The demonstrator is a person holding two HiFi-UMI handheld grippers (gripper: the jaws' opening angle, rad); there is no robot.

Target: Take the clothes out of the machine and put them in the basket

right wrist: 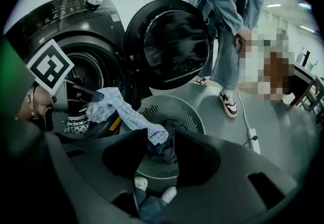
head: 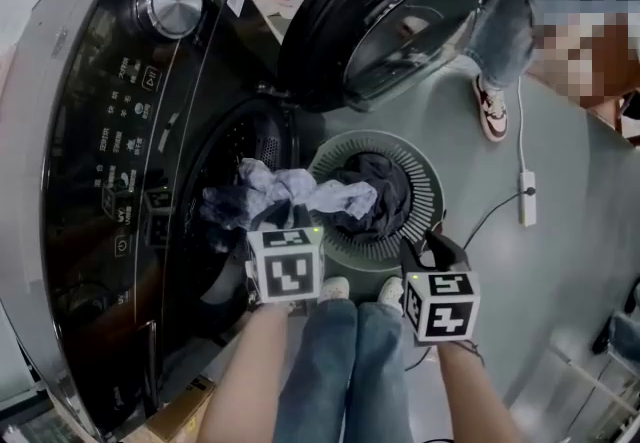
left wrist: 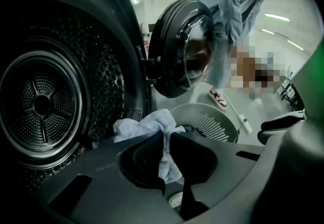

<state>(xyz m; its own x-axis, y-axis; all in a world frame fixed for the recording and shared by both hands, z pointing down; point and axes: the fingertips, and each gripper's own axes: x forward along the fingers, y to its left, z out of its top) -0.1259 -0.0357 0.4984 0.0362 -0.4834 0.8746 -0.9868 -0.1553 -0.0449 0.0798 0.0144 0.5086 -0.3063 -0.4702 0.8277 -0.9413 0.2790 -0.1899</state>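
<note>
We cannot read the small print on the control panel (head: 125,121), left of the left gripper (left wrist: 166,139). Beyond the right gripper (right wrist: 163,143), the bystander (right wrist: 228,26) is cut off at the top edge (only jacket, legs and shoes show), and the pale cloth (right wrist: 126,114) hides part of the basket (right wrist: 193,113).

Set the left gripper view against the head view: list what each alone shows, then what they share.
Left gripper view only: the drum's perforated back wall. Head view only: the control knob and the control panel below it. Both: the blue cloth, the basket on the floor, and the open door.
</note>
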